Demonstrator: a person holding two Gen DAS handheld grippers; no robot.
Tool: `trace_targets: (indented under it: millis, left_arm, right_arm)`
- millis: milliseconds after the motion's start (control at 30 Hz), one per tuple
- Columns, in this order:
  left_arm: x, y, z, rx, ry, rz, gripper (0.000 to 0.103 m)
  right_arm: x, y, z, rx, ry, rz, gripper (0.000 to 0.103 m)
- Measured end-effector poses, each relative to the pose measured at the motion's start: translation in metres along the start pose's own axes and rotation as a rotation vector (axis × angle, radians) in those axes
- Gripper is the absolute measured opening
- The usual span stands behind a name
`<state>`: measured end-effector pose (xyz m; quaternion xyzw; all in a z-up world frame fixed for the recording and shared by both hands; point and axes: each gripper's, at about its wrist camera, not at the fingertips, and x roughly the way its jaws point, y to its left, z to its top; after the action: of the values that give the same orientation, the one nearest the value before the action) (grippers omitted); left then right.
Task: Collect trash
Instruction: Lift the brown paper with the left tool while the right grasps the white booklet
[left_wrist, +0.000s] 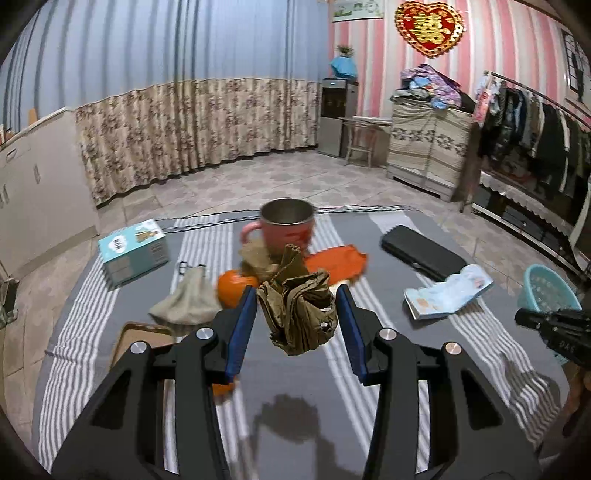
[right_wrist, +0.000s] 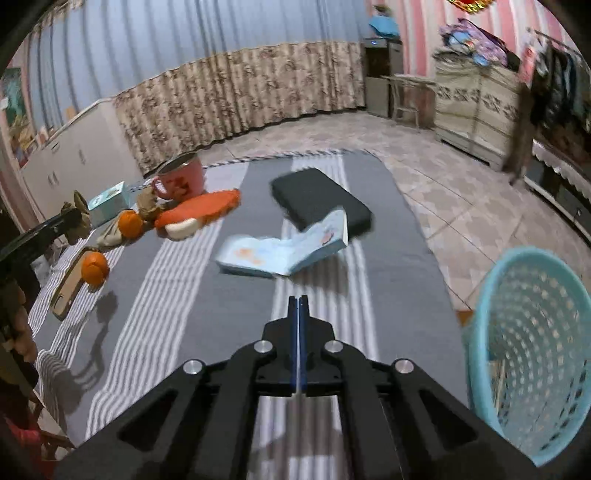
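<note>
- Left tongs (left_wrist: 295, 310) hold a crumpled brown paper wad (left_wrist: 299, 314) between the blue pads, lifted above the table; jaws part-open, only as wide as the wad.
- Right tongs (right_wrist: 298, 301) are pressed fully together with nothing between them, hovering over the cloth near the basket (right_wrist: 532, 354).
- Table wears a grey, white-striped cloth (left_wrist: 388, 369); beyond it lie tiled floor and a floral curtain (left_wrist: 192, 129).
- Wad is olive-brown, creased and folded, with one twisted end sticking up.
- Another brown scrap (left_wrist: 258, 258) lies by the pink mug (left_wrist: 288, 225), beside an orange (left_wrist: 232, 288).
- Open booklet (right_wrist: 284, 251) and black case (right_wrist: 317, 195) sit mid-table, touching.
- Turquoise basket stands off the table's right edge, tilted in the right view; bare striped cloth lies between the tongs and it.
</note>
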<state>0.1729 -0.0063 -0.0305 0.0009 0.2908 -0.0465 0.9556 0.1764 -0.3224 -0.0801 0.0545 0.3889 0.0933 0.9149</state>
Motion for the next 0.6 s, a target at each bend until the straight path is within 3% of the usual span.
trace_targets:
  millis: [133,200,267,400,600]
  left_arm:
    - [0.000,-0.021,-0.002,0.026,0.007,-0.012,0.043]
    - [0.002,-0.025,-0.003,0.028,0.012,-0.015,0.043]
    - [0.006,-0.028,-0.005,0.034,0.018,-0.016,0.043]
    - [0.015,-0.028,-0.007,0.048,0.030,-0.007,0.043]
    - [0.027,-0.019,-0.006,0.040,0.046,-0.004,0.044]
  right_arm:
    - [0.006,-0.028,-0.005,0.094,-0.007,-0.015,0.003]
    - [0.014,-0.036,0.000,0.122,0.000,-0.030,0.011]
    - [0.017,-0.038,0.007,0.140,-0.023,-0.055,0.074]
    - [0.029,-0.034,0.024,0.169,-0.069,-0.013,0.077]
    - [0.083,-0.029,0.037,0.206,-0.003,-0.003,0.076]
